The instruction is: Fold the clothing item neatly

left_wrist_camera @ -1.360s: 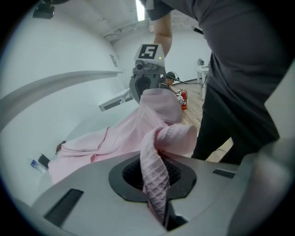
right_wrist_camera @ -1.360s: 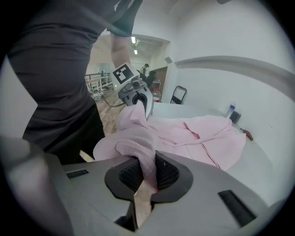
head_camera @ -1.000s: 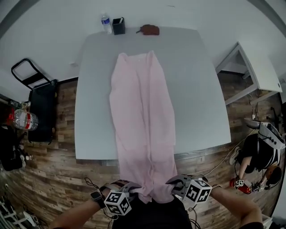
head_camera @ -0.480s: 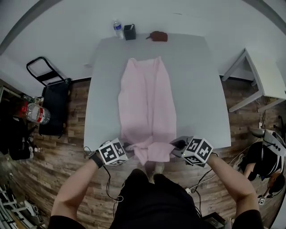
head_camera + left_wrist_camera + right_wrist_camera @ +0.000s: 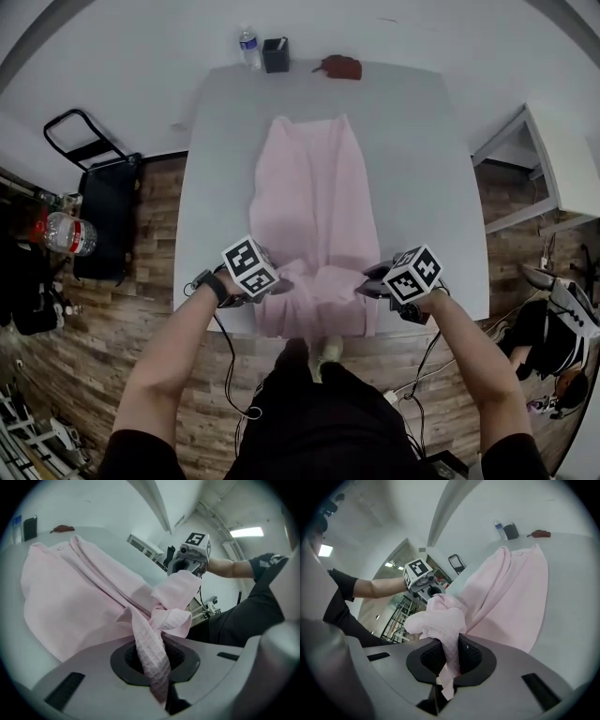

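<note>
Left gripper (image 5: 275, 284) and right gripper (image 5: 364, 281) each clamp fingers on a near-hem corner of pink garment (image 5: 314, 202), long axis running straight ahead of both across tabletop (image 5: 422, 187).

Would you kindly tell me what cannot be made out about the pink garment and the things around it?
1. Pink garment, near hem: bunched in the left gripper and right gripper, both shut on it; which corners they hold is unclear in every view.
2. Reddish object at the table far edge: too small to identify in any view.
3. Bottle label: too small to read in the head view.
</note>
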A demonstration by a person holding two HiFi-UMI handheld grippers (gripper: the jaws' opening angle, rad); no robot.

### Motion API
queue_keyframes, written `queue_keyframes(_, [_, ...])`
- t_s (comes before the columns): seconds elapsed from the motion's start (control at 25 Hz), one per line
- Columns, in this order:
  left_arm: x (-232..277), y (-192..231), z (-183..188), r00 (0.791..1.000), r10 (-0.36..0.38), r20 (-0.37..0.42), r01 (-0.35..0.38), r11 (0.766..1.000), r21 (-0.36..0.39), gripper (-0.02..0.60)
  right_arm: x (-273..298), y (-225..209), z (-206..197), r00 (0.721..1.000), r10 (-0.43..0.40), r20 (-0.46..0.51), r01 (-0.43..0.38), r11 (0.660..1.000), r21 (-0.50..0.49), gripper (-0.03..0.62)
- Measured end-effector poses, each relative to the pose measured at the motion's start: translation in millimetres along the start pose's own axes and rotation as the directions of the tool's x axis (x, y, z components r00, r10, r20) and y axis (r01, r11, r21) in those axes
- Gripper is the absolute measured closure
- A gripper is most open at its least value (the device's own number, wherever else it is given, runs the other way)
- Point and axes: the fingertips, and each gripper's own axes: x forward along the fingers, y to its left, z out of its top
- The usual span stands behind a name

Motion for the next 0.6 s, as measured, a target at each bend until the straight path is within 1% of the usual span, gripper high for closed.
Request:
queue_keyframes(0.08, [-6, 14, 9, 1.0, -0.023, 0.01, 0.023, 0.999, -0.024, 0.554, 1, -14, 11, 1.0, 0.004, -0.001, -0.004, 0.999, 0.045, 0.556])
queue_keyframes(0.2, [-11, 44, 16, 1.0, -0.008, -0.008, 0.008, 0.999, -0.048, 0.554, 0, -45, 25, 1.0, -0.013, 0.007, 0.012, 0.992, 0.125, 0.556])
queue_keyframes(0.32, [-14, 78, 21, 0.999, 0.043, -0.03, -0.045, 0.998, -0.05, 0.554, 1, -79, 38, 0.995, -0.099, 0.01, 0.096, 0.983, 0.156, 0.554])
queue_keyframes(0.4, [-16, 90, 26, 0.999, 0.04, -0.032, -0.042, 0.997, -0.064, 0.554, 4, -95, 43, 0.989, -0.144, 0.012, 0.14, 0.976, 0.164, 0.554])
queue_keyframes(0.44, [-16, 93, 26, 0.998, 0.034, -0.045, -0.036, 0.998, -0.058, 0.54, 6, -100, 44, 0.987, -0.162, 0.013, 0.157, 0.973, 0.167, 0.554])
queue_keyframes(0.48, [-15, 94, 26, 0.997, 0.032, -0.066, -0.035, 0.998, -0.043, 0.473, 8, -104, 44, 0.983, -0.182, 0.012, 0.178, 0.97, 0.164, 0.509])
queue_keyframes(0.52, [-16, 96, 26, 0.996, 0.036, -0.088, -0.038, 0.999, -0.024, 0.413, 8, -108, 44, 0.978, -0.208, 0.008, 0.205, 0.967, 0.153, 0.443])
queue_keyframes(0.56, [-18, 97, 28, 0.994, 0.042, -0.102, -0.043, 0.999, -0.007, 0.375, 6, -112, 44, 0.971, -0.241, 0.003, 0.238, 0.962, 0.133, 0.407])
queue_keyframes(0.6, [-21, 97, 31, 0.993, 0.047, -0.105, -0.046, 0.999, 0.007, 0.35, 2, -114, 45, 0.961, -0.278, 0.006, 0.275, 0.955, 0.108, 0.39])
